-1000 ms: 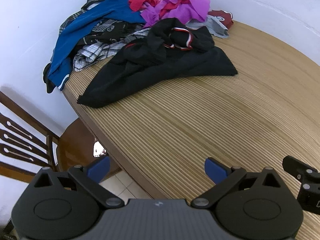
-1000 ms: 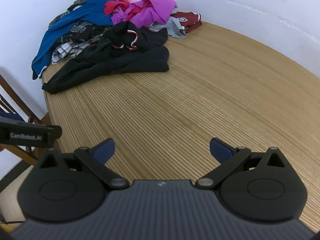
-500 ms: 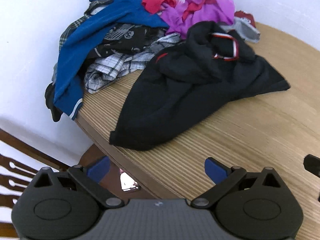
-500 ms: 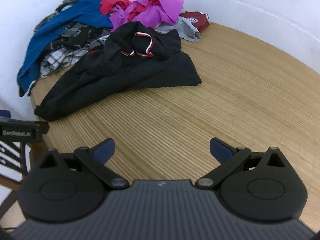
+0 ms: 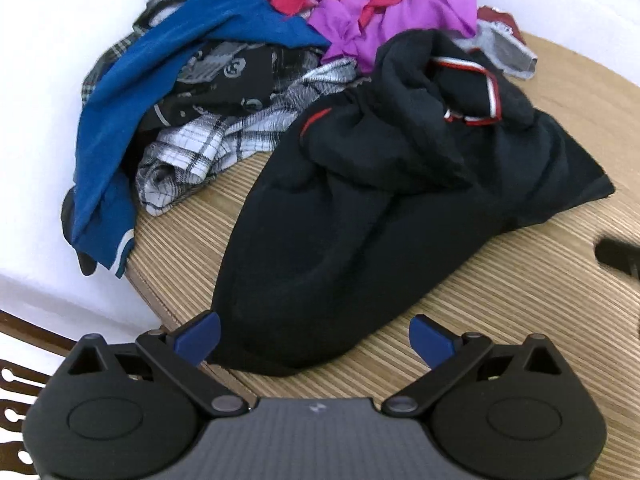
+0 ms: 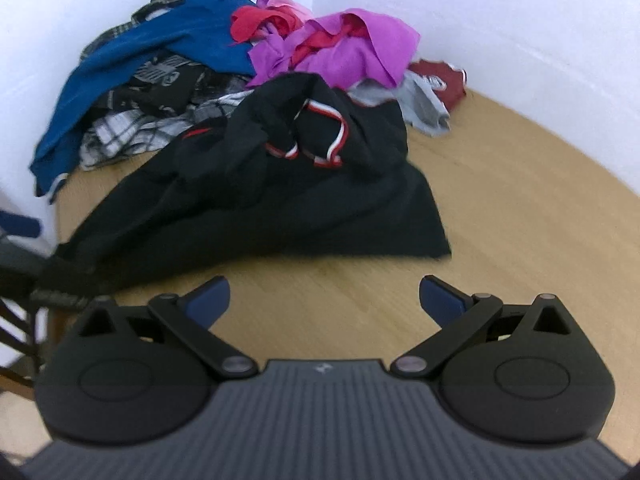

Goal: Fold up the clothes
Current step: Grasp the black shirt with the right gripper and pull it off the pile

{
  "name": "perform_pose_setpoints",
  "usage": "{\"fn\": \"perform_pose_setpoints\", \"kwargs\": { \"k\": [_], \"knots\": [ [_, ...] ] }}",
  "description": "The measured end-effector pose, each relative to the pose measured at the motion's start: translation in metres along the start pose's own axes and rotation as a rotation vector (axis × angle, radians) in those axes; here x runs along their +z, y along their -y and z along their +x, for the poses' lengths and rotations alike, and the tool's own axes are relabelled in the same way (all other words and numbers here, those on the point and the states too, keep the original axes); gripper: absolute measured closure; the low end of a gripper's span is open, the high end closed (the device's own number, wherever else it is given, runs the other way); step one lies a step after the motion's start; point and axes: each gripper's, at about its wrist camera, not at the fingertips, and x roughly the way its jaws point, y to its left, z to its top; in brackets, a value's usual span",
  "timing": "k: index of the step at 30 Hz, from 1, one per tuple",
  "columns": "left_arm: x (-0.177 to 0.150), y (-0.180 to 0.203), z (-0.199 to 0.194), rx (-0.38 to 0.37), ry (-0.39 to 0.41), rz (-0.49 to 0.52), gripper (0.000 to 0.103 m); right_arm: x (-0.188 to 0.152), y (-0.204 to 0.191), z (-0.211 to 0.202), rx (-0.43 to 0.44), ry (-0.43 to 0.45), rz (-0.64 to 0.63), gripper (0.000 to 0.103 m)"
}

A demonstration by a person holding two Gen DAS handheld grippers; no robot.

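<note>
A crumpled black garment (image 5: 380, 208) with red-and-white striped trim lies on the round wooden table (image 5: 520, 320), its near hem at the table's left edge. My left gripper (image 5: 316, 340) is open, and that hem lies between its blue fingertips. In the right wrist view the same black garment (image 6: 280, 200) spreads ahead. My right gripper (image 6: 324, 300) is open over bare wood just short of the cloth, holding nothing.
Behind the black garment is a heap of clothes against the white walls: a blue top (image 5: 160, 92), a plaid shirt (image 5: 224, 140), purple cloth (image 5: 396, 12), grey and maroon pieces (image 6: 432, 96). A wooden chair (image 5: 24, 360) stands left of the table.
Both grippers have moved forward toward the black garment, which now looms much larger. The left one has reached its near hem; both stay open.
</note>
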Motion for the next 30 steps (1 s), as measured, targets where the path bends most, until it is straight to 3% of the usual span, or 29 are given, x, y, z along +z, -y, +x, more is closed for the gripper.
{"fn": "perform_pose_setpoints", "kwargs": {
  "k": [4,10,17,19,20,21,22,26,30],
  "knots": [
    [0.016,-0.009,0.026,-0.015,-0.02,0.005,0.001,0.029,0.001,0.037,0.028,0.024,-0.033,0.0],
    [0.031,-0.027,0.058,0.014,-0.019,0.047,0.001,0.066,0.013,0.118,-0.003,0.046,-0.05,0.0],
    [0.038,-0.037,0.088,-0.044,-0.045,0.092,0.001,0.104,0.02,0.209,-0.006,-0.019,-0.007,0.001],
    [0.04,-0.038,0.095,-0.063,-0.051,0.102,0.0,0.105,0.021,0.217,0.003,-0.054,-0.002,0.035],
    [0.041,-0.038,0.095,-0.067,-0.046,0.111,0.0,0.105,0.022,0.221,0.008,-0.071,0.0,0.046],
    [0.043,-0.037,0.096,-0.071,-0.039,0.126,0.0,0.105,0.022,0.223,0.009,-0.088,0.003,0.067],
    [0.045,-0.036,0.097,-0.073,-0.034,0.137,0.0,0.104,0.023,0.216,-0.008,-0.104,0.0,0.073],
    [0.051,-0.032,0.098,-0.084,-0.01,0.178,0.001,0.08,0.028,0.185,-0.114,-0.181,-0.067,0.081],
    [0.056,-0.025,0.099,-0.126,0.016,0.224,0.001,0.033,0.049,0.129,-0.181,-0.263,0.021,0.081]
  ]
}}
